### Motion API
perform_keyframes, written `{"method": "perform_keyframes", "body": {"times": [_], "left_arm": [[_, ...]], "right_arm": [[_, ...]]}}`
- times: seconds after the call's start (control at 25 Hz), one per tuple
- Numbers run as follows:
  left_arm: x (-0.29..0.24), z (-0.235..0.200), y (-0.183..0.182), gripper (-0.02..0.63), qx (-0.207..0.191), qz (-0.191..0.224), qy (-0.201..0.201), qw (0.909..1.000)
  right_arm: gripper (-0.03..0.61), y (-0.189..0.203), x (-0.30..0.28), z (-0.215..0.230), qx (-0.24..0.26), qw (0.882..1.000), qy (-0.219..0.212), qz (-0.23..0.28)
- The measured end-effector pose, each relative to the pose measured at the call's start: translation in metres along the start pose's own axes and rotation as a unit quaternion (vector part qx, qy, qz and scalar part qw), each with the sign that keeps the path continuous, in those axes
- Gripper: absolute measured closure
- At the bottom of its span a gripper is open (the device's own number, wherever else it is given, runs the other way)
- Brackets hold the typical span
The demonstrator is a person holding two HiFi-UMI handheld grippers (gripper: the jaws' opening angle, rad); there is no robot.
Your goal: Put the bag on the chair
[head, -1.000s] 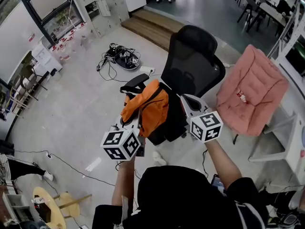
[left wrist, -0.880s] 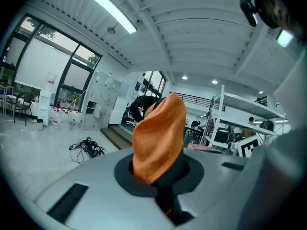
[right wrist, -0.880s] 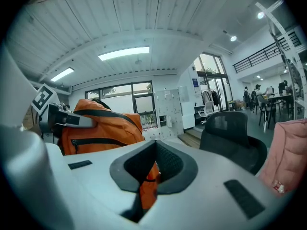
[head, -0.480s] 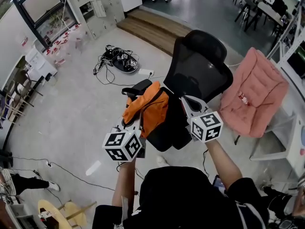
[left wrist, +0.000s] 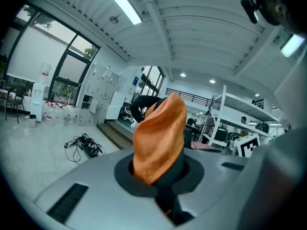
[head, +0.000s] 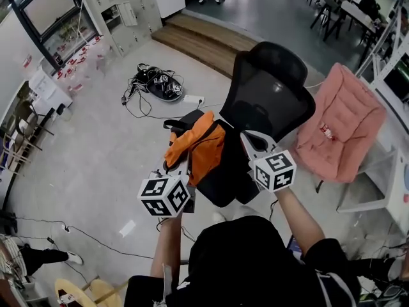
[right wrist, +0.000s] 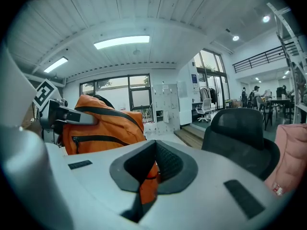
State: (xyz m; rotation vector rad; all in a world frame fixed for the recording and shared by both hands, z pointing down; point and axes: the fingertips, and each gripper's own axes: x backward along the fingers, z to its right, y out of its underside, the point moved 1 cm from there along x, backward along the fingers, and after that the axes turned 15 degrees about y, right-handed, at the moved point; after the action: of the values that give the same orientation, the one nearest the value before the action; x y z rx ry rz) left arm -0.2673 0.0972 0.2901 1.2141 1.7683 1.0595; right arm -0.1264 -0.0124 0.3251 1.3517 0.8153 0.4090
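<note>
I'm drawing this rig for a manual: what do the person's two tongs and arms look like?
The left tongs and right tongs are pale grey moulded plastic with dark ribbed pads set in a black recess. Each carries a white cube printed with black square markers. The person wears a black top; the forearms are uncovered.

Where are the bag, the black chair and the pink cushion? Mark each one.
bag [head: 203, 147], head view, on its orange front panel.
black chair [head: 265, 101], head view, on the mesh backrest.
pink cushion [head: 342, 123], head view, on its quilted middle.
</note>
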Motion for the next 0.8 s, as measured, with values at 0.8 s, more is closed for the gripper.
{"method": "perform_keyframes", "body": {"times": [0.8], "left_arm": [[-0.085, -0.012, 0.013, 0.595, 0.012, -0.046, 0.033, 0.9983]], "right_arm": [[0.577, 0.016, -0.042, 0.061, -0.021, 0.999, 0.041, -0.026]]}}
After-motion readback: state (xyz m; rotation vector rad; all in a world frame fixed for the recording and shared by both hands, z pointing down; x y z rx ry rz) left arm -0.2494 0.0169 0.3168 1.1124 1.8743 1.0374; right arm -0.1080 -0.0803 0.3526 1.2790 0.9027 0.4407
